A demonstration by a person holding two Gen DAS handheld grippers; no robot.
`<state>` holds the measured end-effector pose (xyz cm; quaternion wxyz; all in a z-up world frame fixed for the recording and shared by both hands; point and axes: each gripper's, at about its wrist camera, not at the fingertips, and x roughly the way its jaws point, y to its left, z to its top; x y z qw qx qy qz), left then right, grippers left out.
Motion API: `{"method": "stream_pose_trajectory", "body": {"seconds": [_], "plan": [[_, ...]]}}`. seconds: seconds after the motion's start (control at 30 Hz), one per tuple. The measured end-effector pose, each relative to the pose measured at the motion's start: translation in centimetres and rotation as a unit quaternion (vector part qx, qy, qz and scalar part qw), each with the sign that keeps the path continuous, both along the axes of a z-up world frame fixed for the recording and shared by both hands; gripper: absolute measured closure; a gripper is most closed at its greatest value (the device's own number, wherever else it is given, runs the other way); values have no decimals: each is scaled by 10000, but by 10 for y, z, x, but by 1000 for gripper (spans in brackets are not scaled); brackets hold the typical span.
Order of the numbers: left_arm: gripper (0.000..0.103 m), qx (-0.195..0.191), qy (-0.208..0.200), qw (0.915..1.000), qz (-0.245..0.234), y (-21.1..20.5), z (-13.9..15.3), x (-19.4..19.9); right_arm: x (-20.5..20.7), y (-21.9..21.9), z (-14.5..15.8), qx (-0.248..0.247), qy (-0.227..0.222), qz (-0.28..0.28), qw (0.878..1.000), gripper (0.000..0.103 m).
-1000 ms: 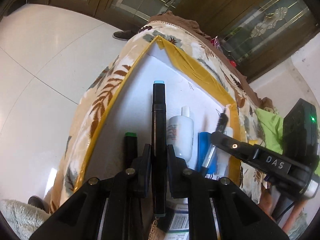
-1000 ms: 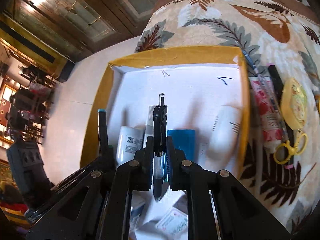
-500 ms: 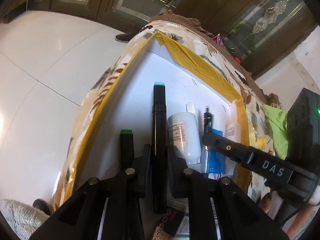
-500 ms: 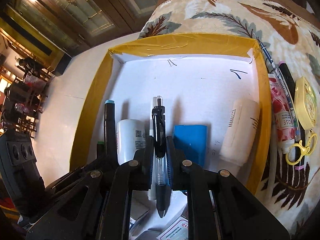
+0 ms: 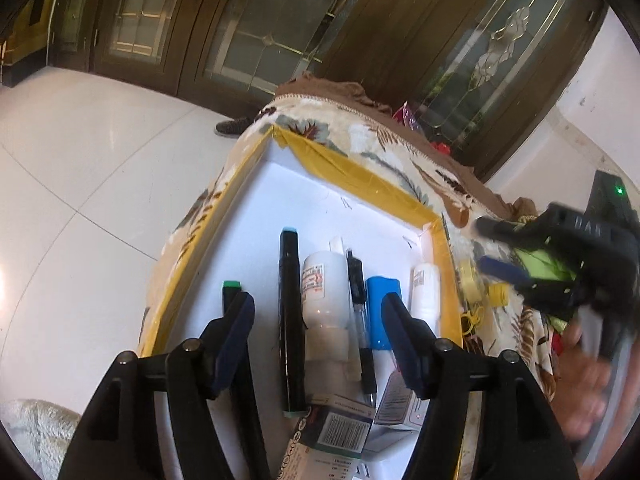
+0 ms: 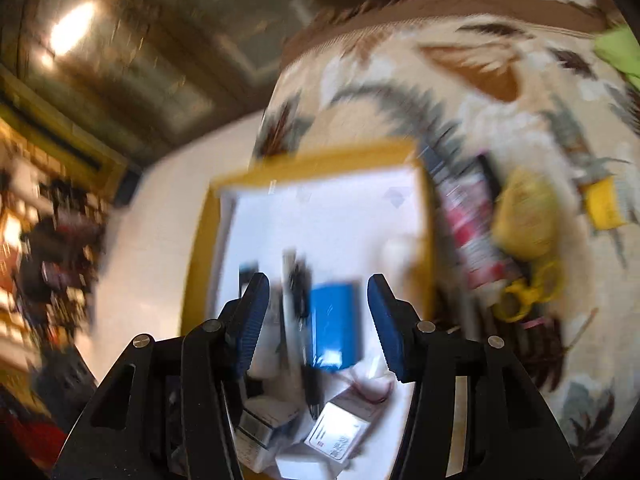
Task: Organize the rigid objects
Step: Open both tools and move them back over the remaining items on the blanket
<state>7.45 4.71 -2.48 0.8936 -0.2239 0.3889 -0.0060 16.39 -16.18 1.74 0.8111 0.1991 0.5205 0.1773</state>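
A white box with yellow taped rim [image 5: 360, 176] sits on a leaf-patterned cloth. In it lie a black marker with a teal cap [image 5: 290, 312], a green-capped marker [image 5: 231, 292], a white bottle [image 5: 324, 296], a black pen [image 5: 360, 312], a blue block [image 5: 382, 308] and another white bottle [image 5: 426, 292]. My left gripper [image 5: 318, 320] is open and empty above the markers. My right gripper [image 6: 316, 312] is open and empty above the blue block [image 6: 332, 324]; its view is blurred. It also shows at the right in the left wrist view [image 5: 560, 260].
Small cartons [image 5: 336, 432] lie at the box's near end. Right of the box on the cloth [image 6: 400, 80] lie a red-patterned tube [image 6: 472, 232], a yellow round case [image 6: 524, 216], yellow scissors [image 6: 528, 296] and a yellow clip [image 6: 604, 204]. White floor tiles lie left.
Both grippers have opened. The teal-capped marker and the black pen now lie in the box. The right gripper has pulled up and to the right, moving fast.
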Motion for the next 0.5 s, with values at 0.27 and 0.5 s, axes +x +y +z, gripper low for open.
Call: {"method": "stream_pose_trajectory", "body": {"seconds": [0.27, 0.5], "plan": [[37, 139, -135, 9998, -47, -12, 7, 1, 16, -77, -12, 198, 310, -921, 9951, 51], [37, 168, -293, 9988, -363, -40, 25, -6, 16, -110, -19, 223, 525, -1482, 9873, 51]]}}
